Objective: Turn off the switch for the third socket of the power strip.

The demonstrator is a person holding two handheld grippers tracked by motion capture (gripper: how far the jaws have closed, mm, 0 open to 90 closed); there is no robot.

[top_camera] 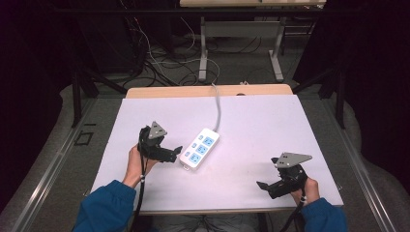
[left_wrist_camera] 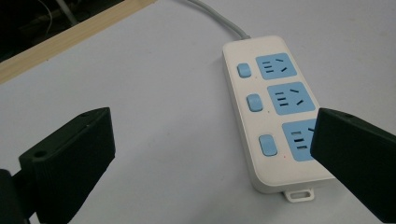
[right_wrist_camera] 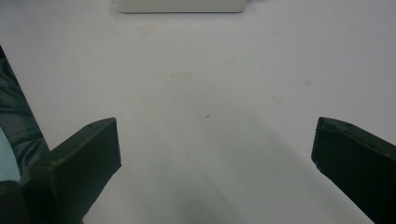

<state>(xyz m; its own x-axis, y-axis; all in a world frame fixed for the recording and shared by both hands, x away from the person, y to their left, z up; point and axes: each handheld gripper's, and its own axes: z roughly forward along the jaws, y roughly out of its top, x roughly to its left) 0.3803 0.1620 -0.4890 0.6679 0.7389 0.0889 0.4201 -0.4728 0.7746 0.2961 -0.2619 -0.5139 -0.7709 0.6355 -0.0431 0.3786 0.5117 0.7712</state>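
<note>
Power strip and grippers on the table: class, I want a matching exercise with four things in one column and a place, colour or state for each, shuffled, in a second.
Things:
1. power strip
2. left gripper
3. right gripper
4. sockets

Descriptions:
A. blue
B. open, at the table's near right
C. white, lying mid-table
D. open, beside the strip's near end

Pairs: 1-C, 2-D, 3-B, 4-A

lab; black curtains (top_camera: pixel 372 72); floor cables (top_camera: pixel 164 63)
</note>
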